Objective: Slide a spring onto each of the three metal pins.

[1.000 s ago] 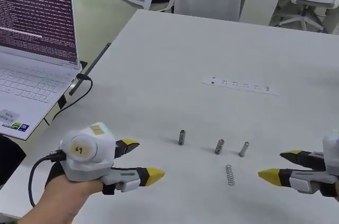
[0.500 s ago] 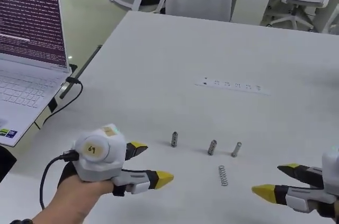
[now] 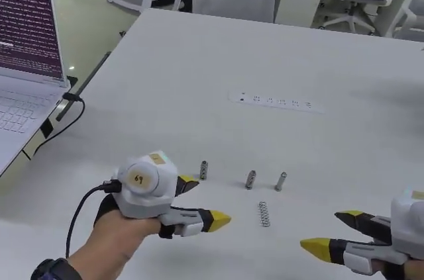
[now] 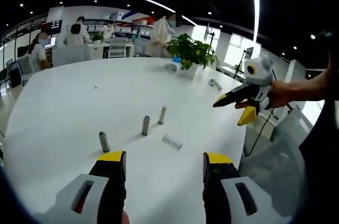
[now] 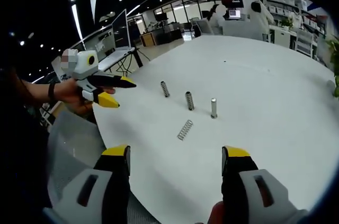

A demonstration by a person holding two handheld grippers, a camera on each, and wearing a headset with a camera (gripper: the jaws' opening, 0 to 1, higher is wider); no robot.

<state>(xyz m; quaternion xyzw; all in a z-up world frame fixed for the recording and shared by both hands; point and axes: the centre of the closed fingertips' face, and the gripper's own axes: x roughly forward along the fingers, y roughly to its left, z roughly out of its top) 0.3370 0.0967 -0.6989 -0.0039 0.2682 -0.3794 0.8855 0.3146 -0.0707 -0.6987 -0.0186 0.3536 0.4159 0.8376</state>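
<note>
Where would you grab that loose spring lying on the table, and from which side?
Probably best to take the loose spring across the middle of its coils, coming down from above with the tool's jaws closing on its two long sides. It lies flat on the table, thin and long, so there is little to catch from the side, and a mid grip leaves an end free for the bare pin.

left gripper (image 3: 207, 200) moved closer to the loose spring (image 3: 264, 214) — now near it, right gripper (image 3: 326, 230) slightly back
</note>
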